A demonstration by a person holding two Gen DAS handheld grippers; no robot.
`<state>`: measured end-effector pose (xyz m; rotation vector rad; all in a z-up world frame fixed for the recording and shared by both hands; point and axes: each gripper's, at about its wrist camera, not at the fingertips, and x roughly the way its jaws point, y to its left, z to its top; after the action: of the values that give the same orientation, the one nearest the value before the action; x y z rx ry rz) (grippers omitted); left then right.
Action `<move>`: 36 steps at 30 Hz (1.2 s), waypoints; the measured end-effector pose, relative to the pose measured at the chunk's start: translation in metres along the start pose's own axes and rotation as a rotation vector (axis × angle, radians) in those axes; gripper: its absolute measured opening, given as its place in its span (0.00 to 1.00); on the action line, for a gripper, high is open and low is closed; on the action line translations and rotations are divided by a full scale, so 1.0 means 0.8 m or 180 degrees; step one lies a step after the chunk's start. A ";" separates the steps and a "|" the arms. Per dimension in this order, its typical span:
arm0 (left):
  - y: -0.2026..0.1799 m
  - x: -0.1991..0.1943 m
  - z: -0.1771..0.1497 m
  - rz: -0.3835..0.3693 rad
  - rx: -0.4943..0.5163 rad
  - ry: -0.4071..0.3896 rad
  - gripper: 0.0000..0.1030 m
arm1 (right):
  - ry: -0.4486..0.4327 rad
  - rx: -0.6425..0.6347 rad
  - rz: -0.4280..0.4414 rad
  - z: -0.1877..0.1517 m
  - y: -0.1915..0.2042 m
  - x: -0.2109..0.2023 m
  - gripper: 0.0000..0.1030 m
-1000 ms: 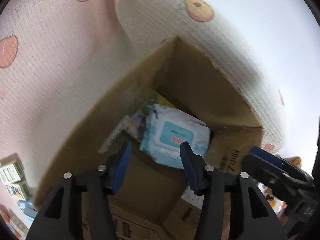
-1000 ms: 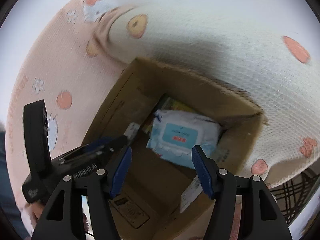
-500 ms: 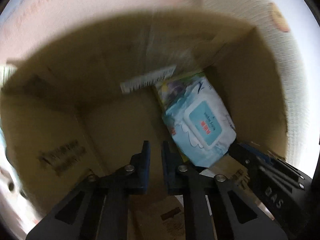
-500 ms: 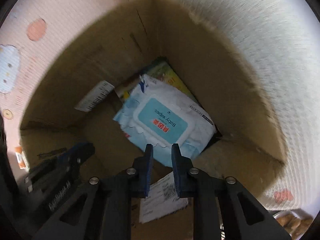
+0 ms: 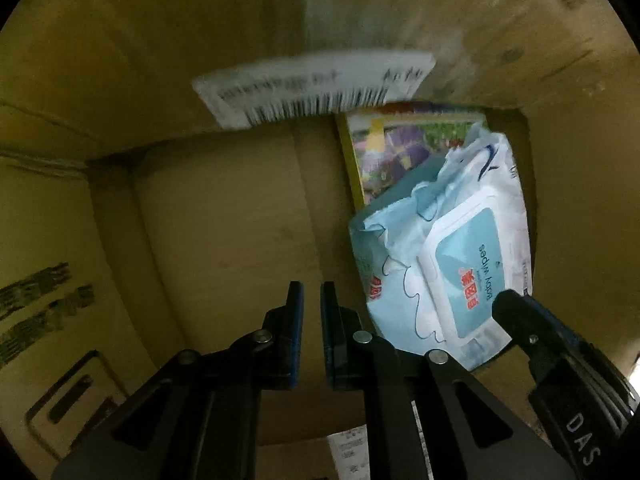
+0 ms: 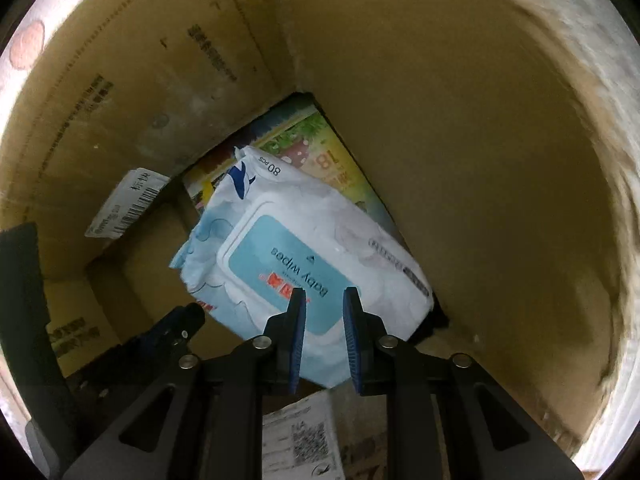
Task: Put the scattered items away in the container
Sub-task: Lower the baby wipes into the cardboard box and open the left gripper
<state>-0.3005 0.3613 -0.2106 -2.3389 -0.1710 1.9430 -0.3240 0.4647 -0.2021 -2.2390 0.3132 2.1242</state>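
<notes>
Both grippers down inside cardboard box (image 6: 460, 140). Left gripper (image 5: 311, 300) jaws closing, nothing between them, over bare box floor. Right gripper (image 6: 324, 300) pressed near-together, empty, above baby wipes pack (image 6: 288, 256), which lies on colourful booklet (image 6: 332, 152) in box corner

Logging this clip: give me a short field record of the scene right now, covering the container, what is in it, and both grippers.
container: cardboard box, seen from inside, white barcode label on one wall
contents: baby wipes pack lying on a colourful flat package
left gripper: inside the box, jaws closing, nothing between them, over bare box floor beside the wipes
right gripper: inside the box, shut, empty, above the wipes pack
contact with wipes: cannot tell
</notes>
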 end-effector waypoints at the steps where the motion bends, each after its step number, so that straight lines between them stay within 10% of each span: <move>1: -0.001 0.005 0.001 -0.0016 -0.0011 0.0045 0.09 | -0.0006 -0.0033 -0.0027 0.002 0.001 0.002 0.16; 12: -0.015 0.042 0.010 -0.0621 -0.0258 0.0320 0.00 | -0.0307 0.0173 0.0151 0.003 -0.035 -0.018 0.16; 36: -0.043 0.044 -0.006 -0.1128 -0.0280 0.0444 0.00 | -0.0442 0.0611 0.0348 -0.040 -0.087 -0.042 0.16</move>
<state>-0.2905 0.4002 -0.2388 -2.2926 -0.6236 1.6305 -0.2821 0.5315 -0.1749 -2.0018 0.6167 2.1823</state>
